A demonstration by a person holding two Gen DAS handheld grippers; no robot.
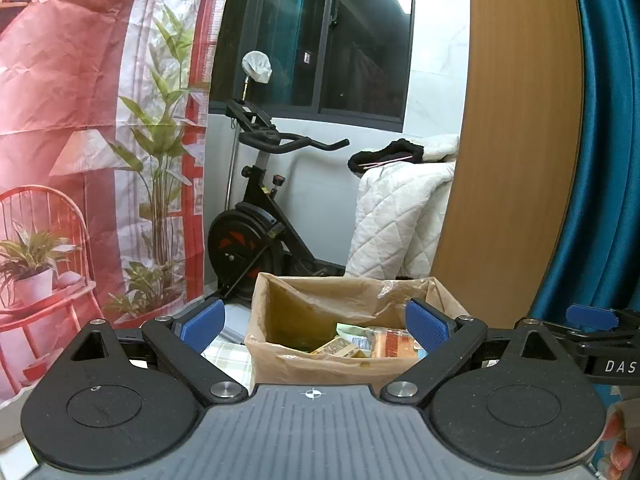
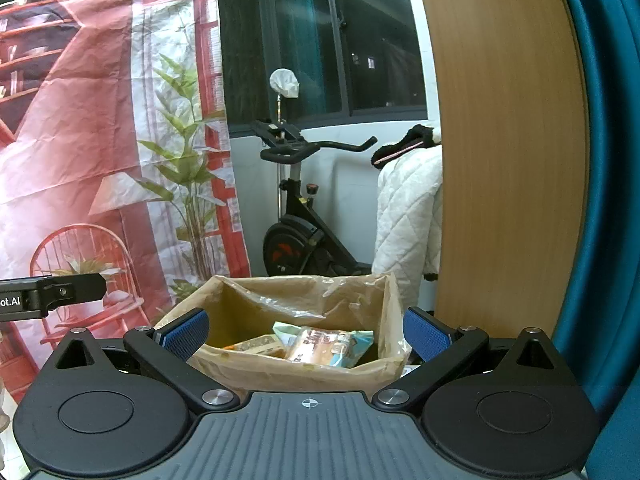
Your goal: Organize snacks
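With several snack packets (image 2: 320, 346) already lying inside the paper-lined box (image 2: 304, 372), both the left gripper (image 1: 316, 330) and right gripper (image 2: 306, 334) hover released and empty before it, suggesting little remains.

Exercise bike (image 1: 256, 216) below dark window (image 1: 320, 36), red printed backdrop (image 1: 80, 120), wooden panel (image 1: 516, 120)

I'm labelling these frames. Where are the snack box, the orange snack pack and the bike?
Snack box (image 2: 296, 376): right wrist view, on its front wall.
Orange snack pack (image 2: 316, 346): right wrist view, on the wrapper's middle.
Bike (image 1: 240, 246): left wrist view, on its flywheel.
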